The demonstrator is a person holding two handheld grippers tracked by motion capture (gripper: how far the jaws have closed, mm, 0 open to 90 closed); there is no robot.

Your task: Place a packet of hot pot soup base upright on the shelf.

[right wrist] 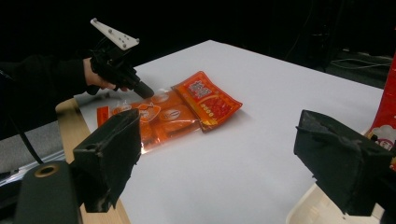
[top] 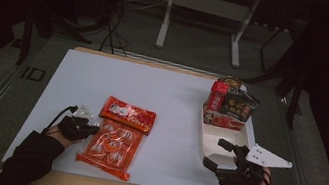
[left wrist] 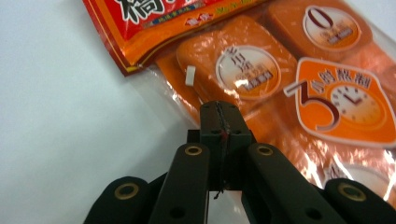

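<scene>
A white table top (top: 166,103) is lying under dim light in a dark room. At lower left of the high view, I am pressing my left gripper (top: 88,129), jaws shut tight with nothing between them, against the left edge of the orange clear-wrapped pack (top: 111,147), whose top edge is lying under a red snack bag (top: 128,114). At lower right, I am holding my right gripper (top: 217,154) wide open and empty beside the white tray (top: 206,140) of snack packets (top: 229,103).
</scene>
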